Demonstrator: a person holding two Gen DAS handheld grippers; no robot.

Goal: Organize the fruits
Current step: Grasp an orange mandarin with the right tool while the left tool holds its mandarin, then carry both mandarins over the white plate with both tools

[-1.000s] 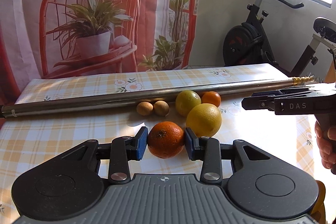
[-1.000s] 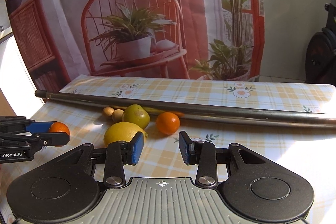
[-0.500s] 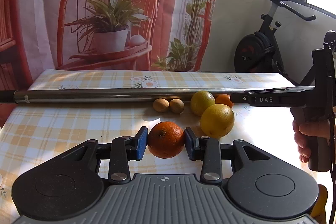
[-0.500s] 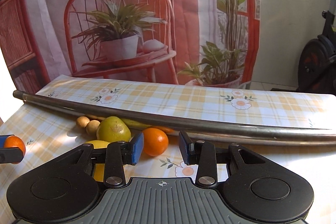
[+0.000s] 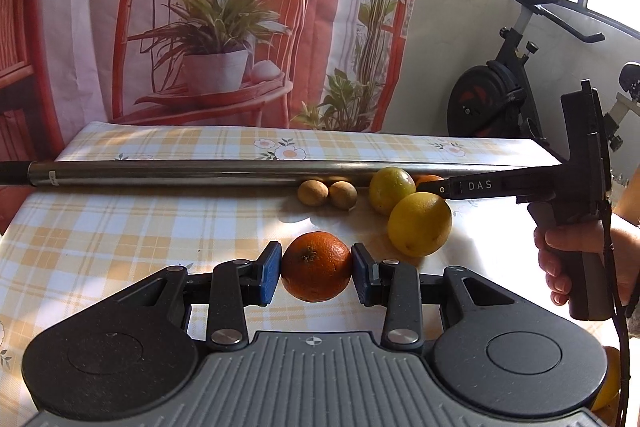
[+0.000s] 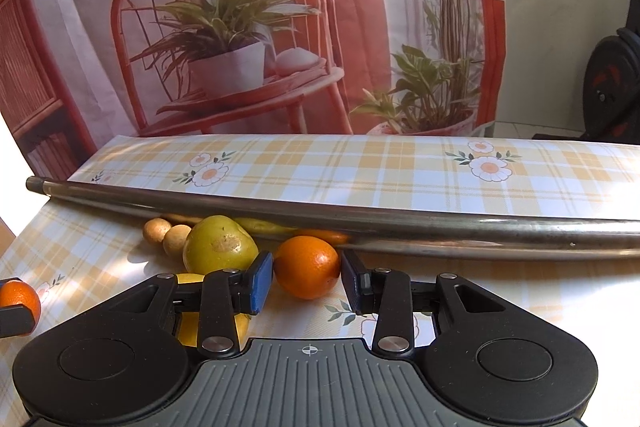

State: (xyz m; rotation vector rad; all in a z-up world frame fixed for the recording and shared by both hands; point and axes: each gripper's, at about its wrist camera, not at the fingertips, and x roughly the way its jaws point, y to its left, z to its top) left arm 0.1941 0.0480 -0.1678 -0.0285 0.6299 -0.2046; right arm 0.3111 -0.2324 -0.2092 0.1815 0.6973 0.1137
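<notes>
My left gripper (image 5: 316,273) is shut on a dark orange (image 5: 316,266), held just above the checked tablecloth. Beyond it lie a yellow lemon (image 5: 419,223), a green-yellow fruit (image 5: 390,183) and two small brown fruits (image 5: 327,193) against a steel pole (image 5: 200,173). In the right wrist view my right gripper (image 6: 307,281) is open, its blue pads on either side of a small orange (image 6: 307,267) without touching it. The green-yellow fruit (image 6: 219,245) sits left of it, the lemon (image 6: 191,279) mostly hidden behind the left finger. The held orange (image 6: 19,298) shows at the far left.
The steel pole (image 6: 360,223) runs across the table behind the fruit. A printed curtain hangs past the far table edge. An exercise bike (image 5: 500,95) stands to the right. A hand (image 5: 568,251) grips the right gripper's handle. Bare tablecloth (image 5: 100,227) spreads to the left.
The right gripper has moved forward and left, bringing its open fingers around the small orange. The left gripper has kept hold of the dark orange and swung slightly leftward.
</notes>
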